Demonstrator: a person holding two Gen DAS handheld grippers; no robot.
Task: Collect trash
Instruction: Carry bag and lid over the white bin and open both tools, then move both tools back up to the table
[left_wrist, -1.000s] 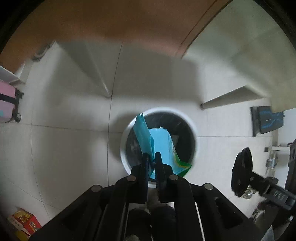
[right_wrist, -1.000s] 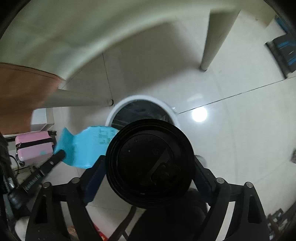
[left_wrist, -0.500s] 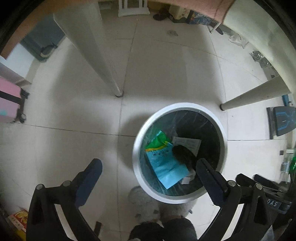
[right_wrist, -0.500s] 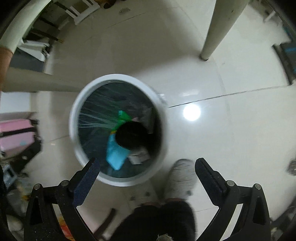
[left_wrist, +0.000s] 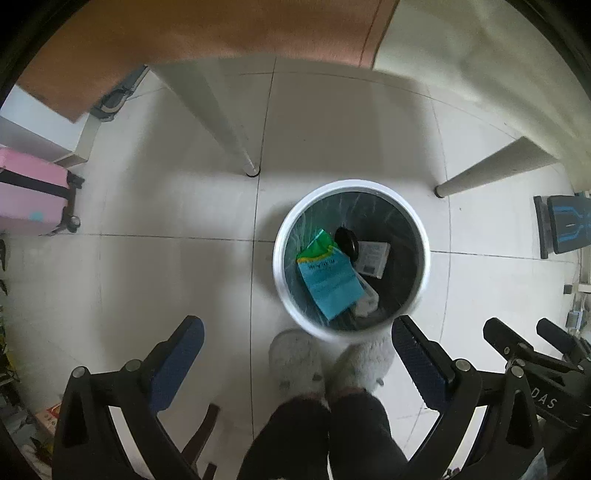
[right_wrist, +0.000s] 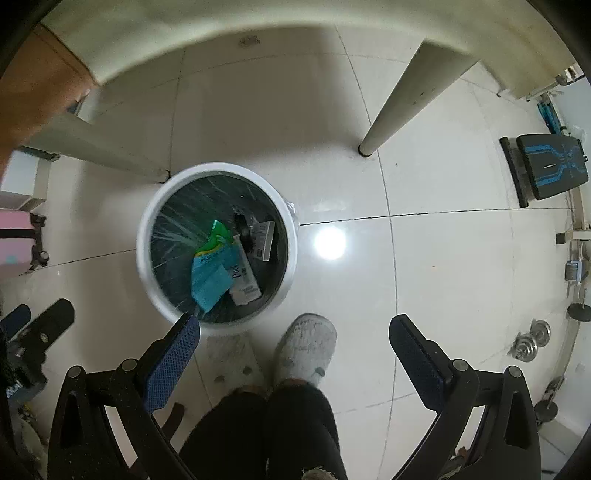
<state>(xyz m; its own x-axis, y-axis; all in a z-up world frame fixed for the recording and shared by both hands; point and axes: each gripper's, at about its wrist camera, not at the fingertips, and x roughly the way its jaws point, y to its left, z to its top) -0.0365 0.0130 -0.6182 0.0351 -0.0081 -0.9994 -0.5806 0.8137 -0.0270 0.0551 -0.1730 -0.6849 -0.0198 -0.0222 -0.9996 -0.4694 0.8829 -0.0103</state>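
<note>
Both tools have let go since a second ago: the blue snack packet (left_wrist: 330, 284) that the left gripper (left_wrist: 295, 350) pinched and the black cup lid (left_wrist: 346, 240) that the right gripper (right_wrist: 294, 349) carried now lie inside the round white trash bin (left_wrist: 282, 236), and both cameras have pulled higher above it. Each gripper now hangs with its blue-padded fingers spread wide and nothing between them.

Seen from the left wrist, the bin sits ahead of the fingertips, closer to the right-hand finger (left_wrist: 417, 363), its near rim just above the person's fluffy grey slippers (left_wrist: 295, 363). A dark, glossy, crinkled plastic liner (left_wrist: 400, 229) coats the bin's inside. Flat and rectangular, the packet has a green band at its far end and lies toward the near-left of the bin. Standing on edge beside the packet's green end is the disc-shaped lid, and a pale printed carton (left_wrist: 373, 258) rests just right of the lid.

From the right wrist, the bin (right_wrist: 147, 266) lies ahead and to the left, its near rim touching the left-hand finger (right_wrist: 173, 354) in the picture. Smooth, shiny white tiles (right_wrist: 443, 277) surround the bin, and cream table legs (right_wrist: 402, 99) stand beyond it.
</note>
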